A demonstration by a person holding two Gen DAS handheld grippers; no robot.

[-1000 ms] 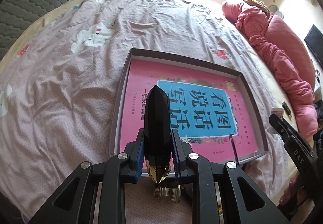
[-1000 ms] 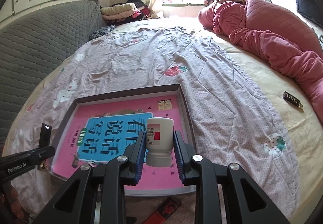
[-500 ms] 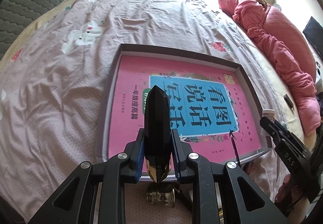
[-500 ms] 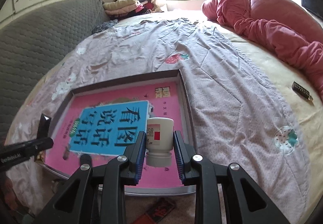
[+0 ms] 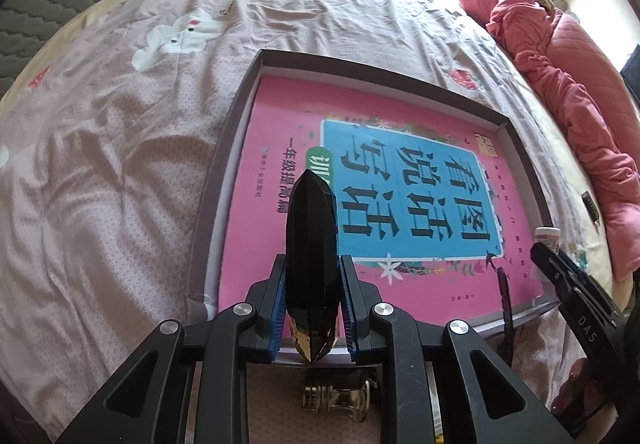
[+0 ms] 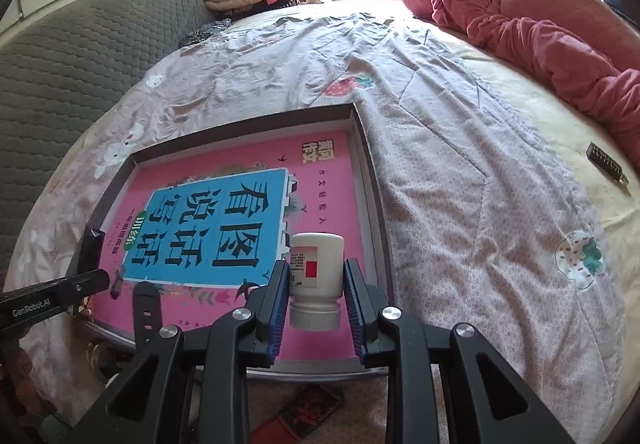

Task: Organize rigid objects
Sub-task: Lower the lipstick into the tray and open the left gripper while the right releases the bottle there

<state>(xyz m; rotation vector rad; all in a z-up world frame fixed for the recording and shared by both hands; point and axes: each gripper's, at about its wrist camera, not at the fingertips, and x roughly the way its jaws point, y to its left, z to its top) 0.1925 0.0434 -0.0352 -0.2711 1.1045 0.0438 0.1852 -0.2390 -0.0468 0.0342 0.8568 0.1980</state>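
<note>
The left gripper point(image 5: 312, 300) has its jaws clamped on a black faceted crystal point(image 5: 311, 244); the right gripper point(image 6: 316, 296) grips a white bottle point(image 6: 316, 276). Both hang above the pink book point(image 6: 320, 179) in the grey tray point(image 5: 240, 115).

The tray point(image 6: 366, 147) sits near the bed's point(image 6: 460, 171) front edge; the pink book point(image 6: 328, 187) fills its floor, flat and bare (only a dark strap point(image 6: 146, 308) crosses the near rim). Bedspread towards the right edge lies open, up to the red quilt point(image 6: 540, 23).
</note>
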